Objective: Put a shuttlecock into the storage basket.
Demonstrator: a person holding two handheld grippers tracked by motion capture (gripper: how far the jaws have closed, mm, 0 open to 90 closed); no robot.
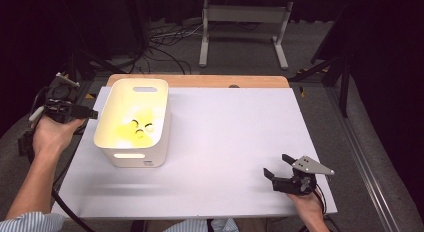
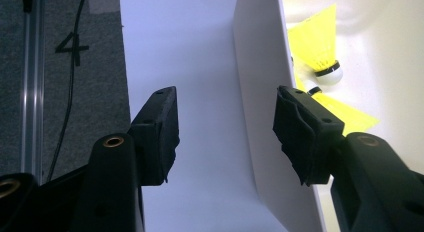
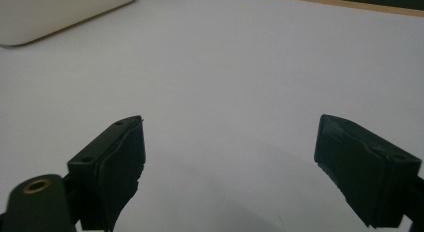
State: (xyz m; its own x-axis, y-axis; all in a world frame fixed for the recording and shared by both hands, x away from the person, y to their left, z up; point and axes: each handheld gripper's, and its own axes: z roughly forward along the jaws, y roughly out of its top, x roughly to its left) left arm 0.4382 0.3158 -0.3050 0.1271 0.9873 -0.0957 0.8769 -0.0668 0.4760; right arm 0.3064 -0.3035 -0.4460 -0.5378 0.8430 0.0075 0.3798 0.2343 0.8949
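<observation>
Shuttlecocks (image 1: 137, 128) in bin (image 1: 114, 123): glare-washed, perhaps three; bin cut by right gripper view's edge.

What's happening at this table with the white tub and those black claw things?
A person holds a two-jaw gripper in each hand. The left gripper straddles the side wall of a white bin, one jaw outside and one inside, not yet pinching it. Yellow shuttlecocks lie inside the bin. The right gripper rests open on the white table cover, holding nothing.

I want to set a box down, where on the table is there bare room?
The white sheet is bare between the white bin and the right claw, and along the front edge. It is crowded at the bin's left wall, which the left claw straddles.
</observation>
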